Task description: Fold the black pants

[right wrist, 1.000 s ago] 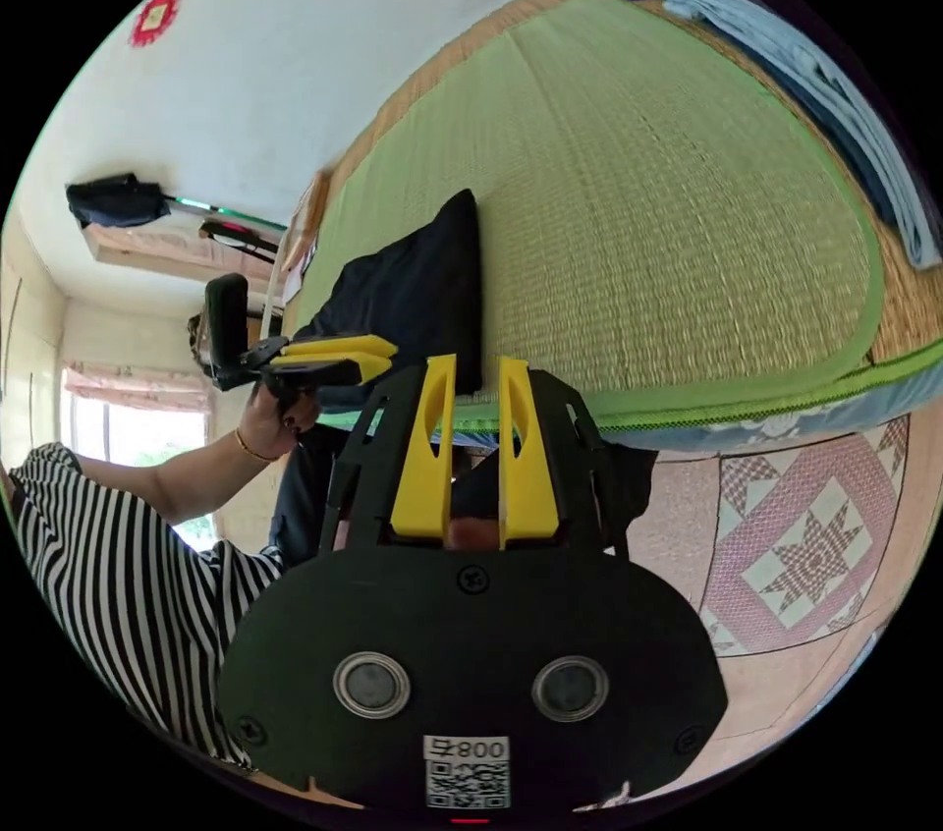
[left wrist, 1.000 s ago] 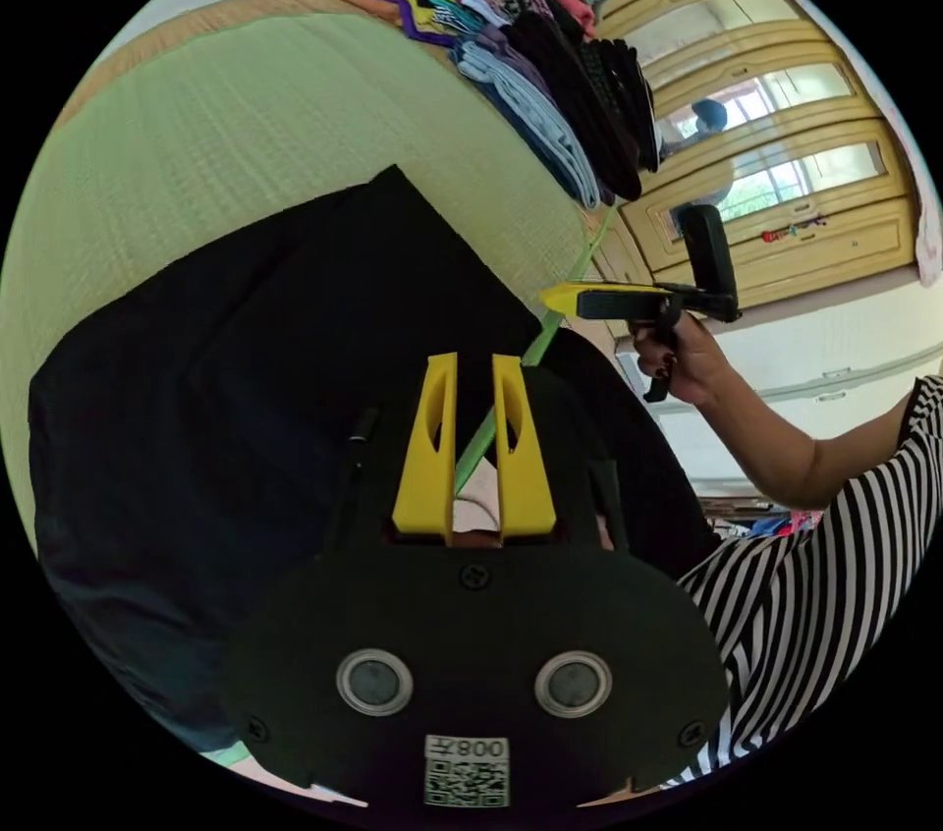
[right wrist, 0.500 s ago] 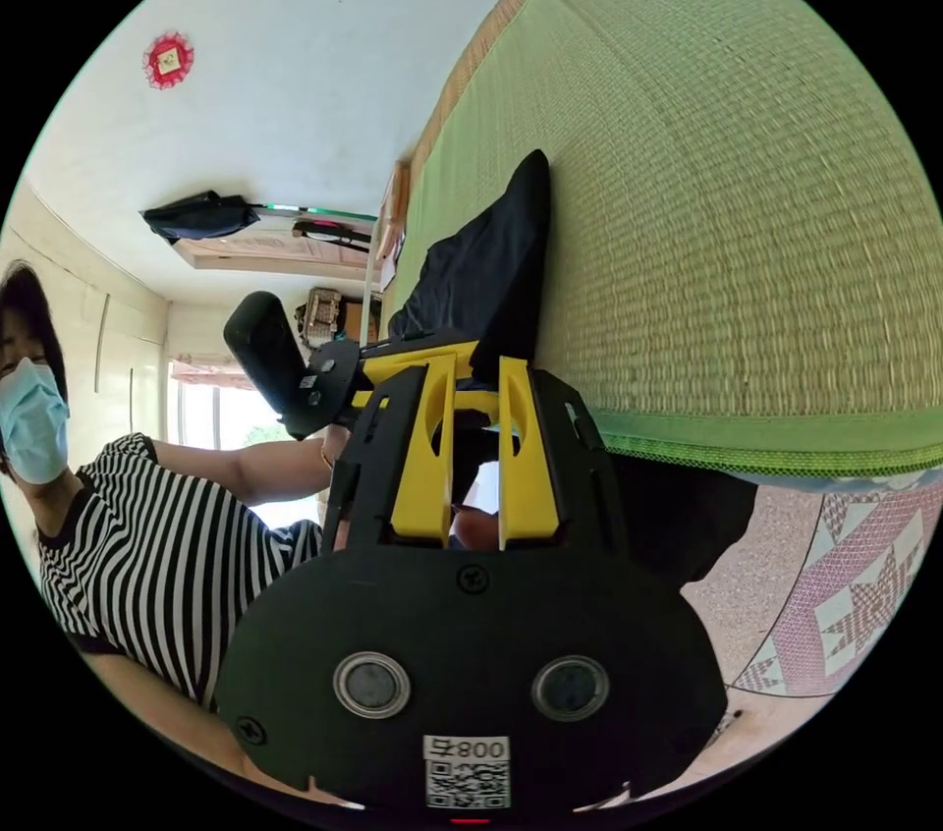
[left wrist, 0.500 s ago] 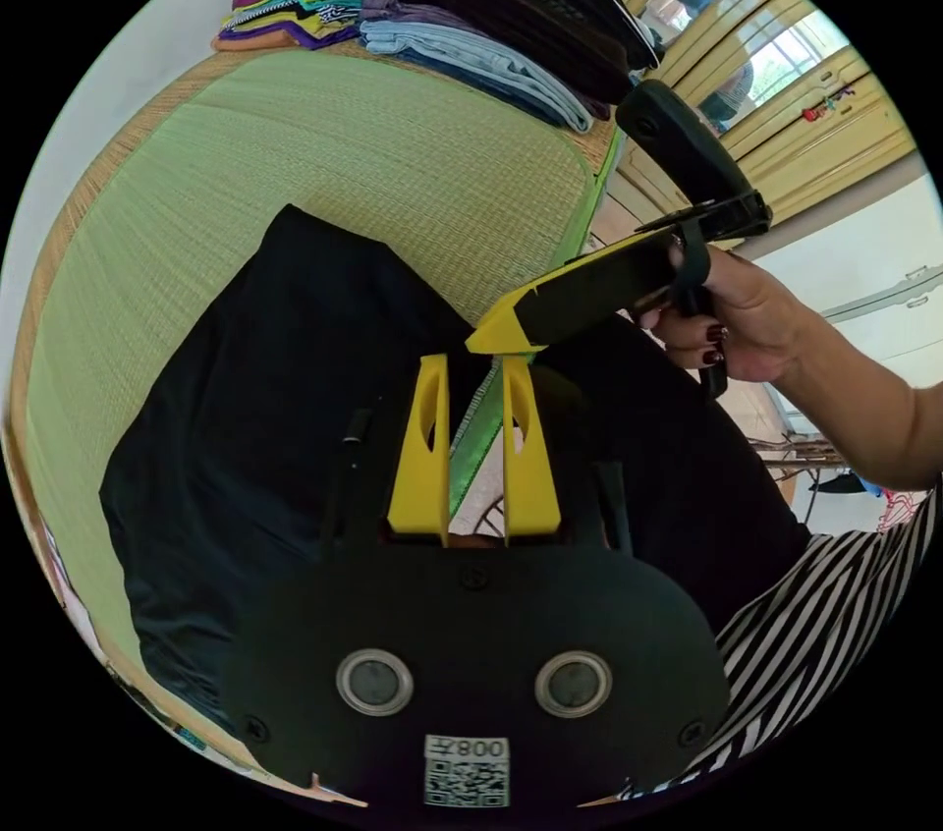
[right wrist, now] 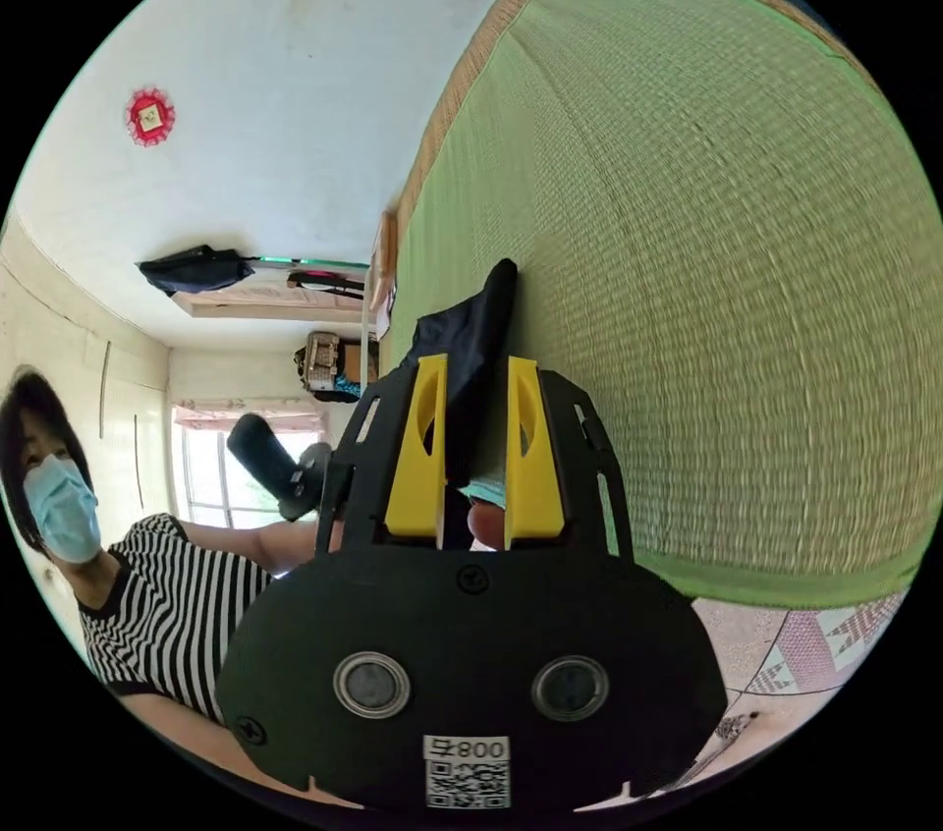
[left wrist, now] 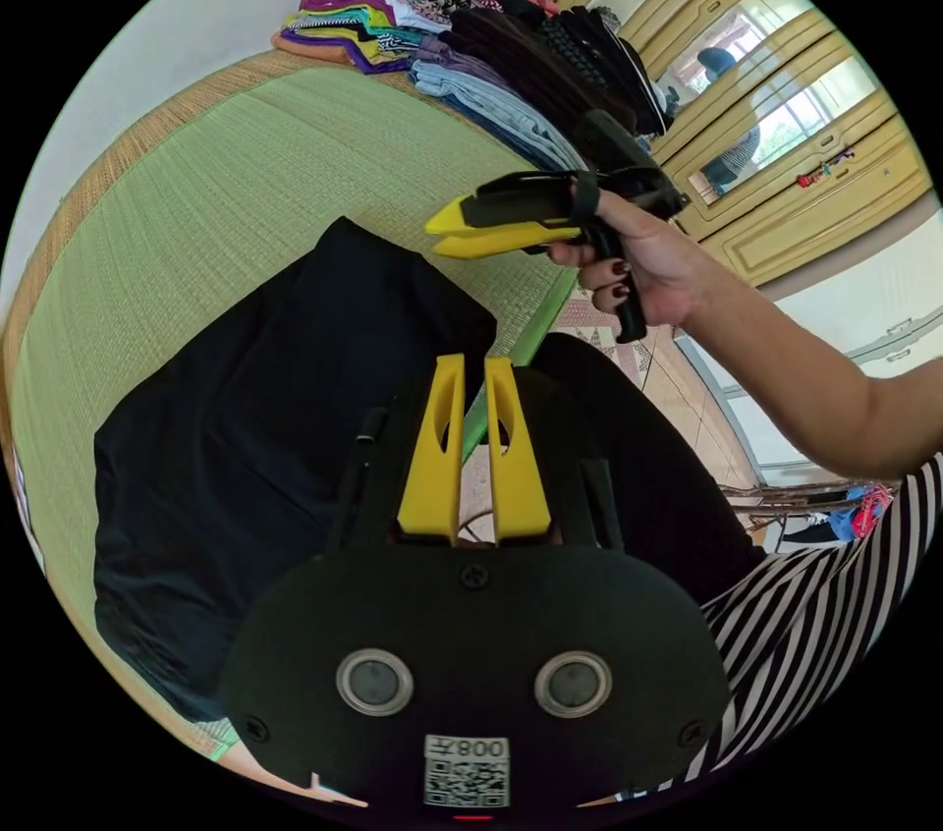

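The black pants [left wrist: 255, 438] lie folded in a flat block on the green mat [left wrist: 246, 163], near its front edge. In the left gripper view, my left gripper [left wrist: 473, 364] hovers over the pants' near corner. Its jaws stand a narrow gap apart with nothing between them. A hand holds my right gripper [left wrist: 444, 232] above the mat, just past the pants' far corner. In the right gripper view, the right gripper [right wrist: 473, 361] is open, and the pants [right wrist: 471, 340] show through the gap, apart from the jaws. The left gripper's black handle [right wrist: 267, 463] shows behind it.
A tall pile of folded clothes [left wrist: 471, 16] sits at the far end of the mat [right wrist: 707, 232]. Yellow wardrobe doors [left wrist: 786, 143] stand behind it. Patterned floor [right wrist: 815, 654] lies below the mat's edge. The person's striped shirt [left wrist: 815, 615] is close on the right.
The right gripper has lifted from the pants' edge and now sits higher over the mat. My left gripper's jaws have narrowed. The pants lie as before; both views have shifted.
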The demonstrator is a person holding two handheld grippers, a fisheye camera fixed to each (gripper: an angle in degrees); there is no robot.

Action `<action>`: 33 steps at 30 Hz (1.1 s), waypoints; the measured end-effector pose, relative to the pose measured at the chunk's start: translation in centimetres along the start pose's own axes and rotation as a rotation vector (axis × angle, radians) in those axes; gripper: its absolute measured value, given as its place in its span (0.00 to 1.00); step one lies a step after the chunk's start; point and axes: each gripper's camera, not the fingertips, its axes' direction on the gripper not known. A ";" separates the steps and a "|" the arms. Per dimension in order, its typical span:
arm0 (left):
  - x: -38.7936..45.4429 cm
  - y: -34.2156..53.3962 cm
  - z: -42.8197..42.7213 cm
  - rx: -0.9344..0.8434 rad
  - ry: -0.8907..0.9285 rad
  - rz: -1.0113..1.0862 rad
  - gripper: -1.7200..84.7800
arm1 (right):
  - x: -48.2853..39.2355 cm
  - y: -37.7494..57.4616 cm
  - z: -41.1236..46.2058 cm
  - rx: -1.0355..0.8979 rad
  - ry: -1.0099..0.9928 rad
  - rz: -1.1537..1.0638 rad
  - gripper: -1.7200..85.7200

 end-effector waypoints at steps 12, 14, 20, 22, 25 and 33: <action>4.8 -1.8 -10.2 0.079 0.045 -0.001 0.06 | -0.4 -4.9 5.9 -0.101 0.089 0.037 0.05; 5.5 -2.5 -13.4 0.122 0.064 -0.001 0.06 | -1.2 -5.0 5.3 -0.058 0.105 0.026 0.05; 5.9 -2.5 -21.5 0.198 0.130 -0.031 0.06 | -3.1 -4.3 5.6 0.035 0.150 0.020 0.04; 5.7 -1.6 -24.5 0.223 0.142 -0.052 0.06 | -3.9 -3.9 6.6 0.057 0.132 0.013 0.04; 4.5 0.6 -30.4 0.289 0.166 -0.116 0.06 | -5.5 -3.6 9.2 0.075 0.074 -0.009 0.04; -0.6 8.8 -45.3 0.467 0.238 -0.350 0.05 | -12.1 -4.4 21.3 0.001 0.114 -0.161 0.04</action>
